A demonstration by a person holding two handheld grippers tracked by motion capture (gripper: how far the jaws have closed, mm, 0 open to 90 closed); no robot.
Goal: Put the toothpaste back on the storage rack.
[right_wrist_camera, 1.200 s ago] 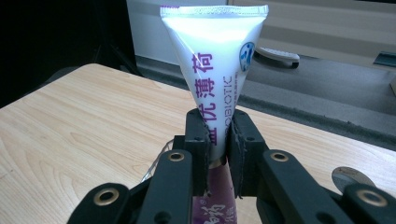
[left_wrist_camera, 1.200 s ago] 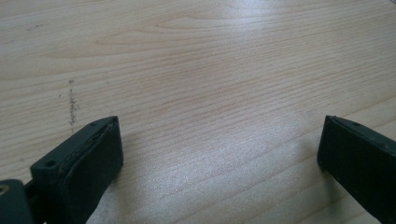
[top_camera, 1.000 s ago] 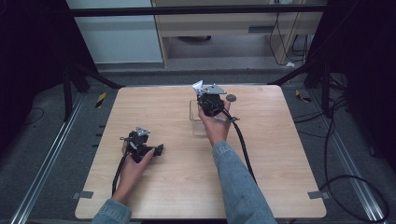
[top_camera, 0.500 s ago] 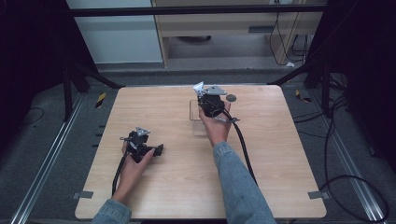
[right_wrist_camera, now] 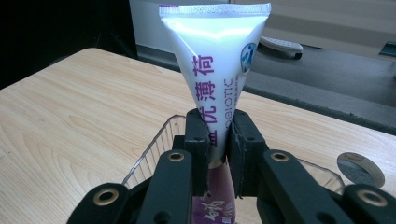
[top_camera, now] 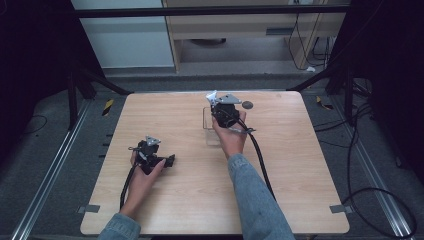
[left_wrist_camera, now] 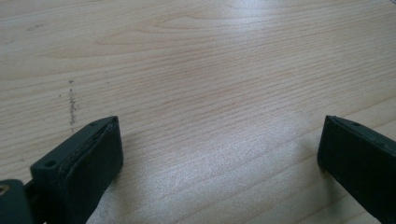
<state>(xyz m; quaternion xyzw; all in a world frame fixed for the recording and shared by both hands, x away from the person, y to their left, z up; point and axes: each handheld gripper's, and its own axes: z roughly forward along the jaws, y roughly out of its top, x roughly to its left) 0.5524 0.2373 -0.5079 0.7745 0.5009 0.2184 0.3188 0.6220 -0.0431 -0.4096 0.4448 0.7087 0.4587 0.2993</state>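
Your right tool [right_wrist_camera: 218, 154] hid the middle of the tube [right_wrist_camera: 212, 60], whose lower end ran off the bottom edge of the right gripper view. The clear cup [right_wrist_camera: 154, 149] beneath was mostly covered by the tool's arms, so you could not tell whether the tube's end touched it. In the high view, the tube [top_camera: 210, 96] was too small to read. Your left tool [left_wrist_camera: 219, 154] had both jaws cut off by the picture's edges.

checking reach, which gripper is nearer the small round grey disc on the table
Right. The right gripper, shut on the tube, sits just beside the disc. The left gripper rests open, far off toward the near-left.
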